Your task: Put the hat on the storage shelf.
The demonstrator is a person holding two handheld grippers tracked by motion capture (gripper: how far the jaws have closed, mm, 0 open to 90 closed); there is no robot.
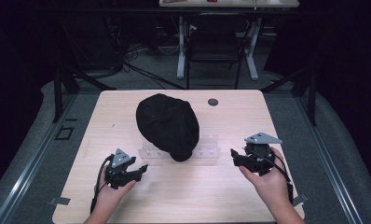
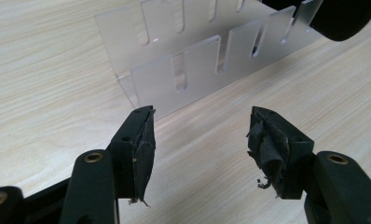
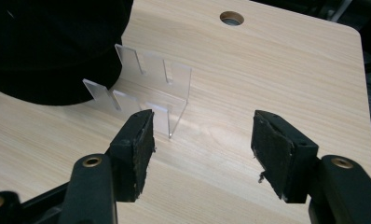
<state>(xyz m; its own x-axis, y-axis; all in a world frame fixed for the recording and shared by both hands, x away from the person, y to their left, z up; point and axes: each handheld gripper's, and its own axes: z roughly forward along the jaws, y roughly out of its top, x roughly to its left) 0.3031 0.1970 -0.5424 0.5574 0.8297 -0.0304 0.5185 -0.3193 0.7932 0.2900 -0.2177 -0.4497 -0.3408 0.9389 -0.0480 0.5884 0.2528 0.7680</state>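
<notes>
A black cap rests on a clear slotted acrylic rack in the middle of the wooden table. My left gripper sits low at the rack's near left, held in a hand, its jaws open and empty. In the left gripper view, the left gripper points at the rack, with the cap's edge at the top right. My right gripper stands open and empty to the right of the rack. In the right gripper view, the right gripper faces the rack's end and the cap.
A round cable hole lies near the table's far edge, right of the cap, and is seen as a hole in the right gripper view. Beyond the table stand a dark chair and white desk legs. Bare wood stretches along the near edge.
</notes>
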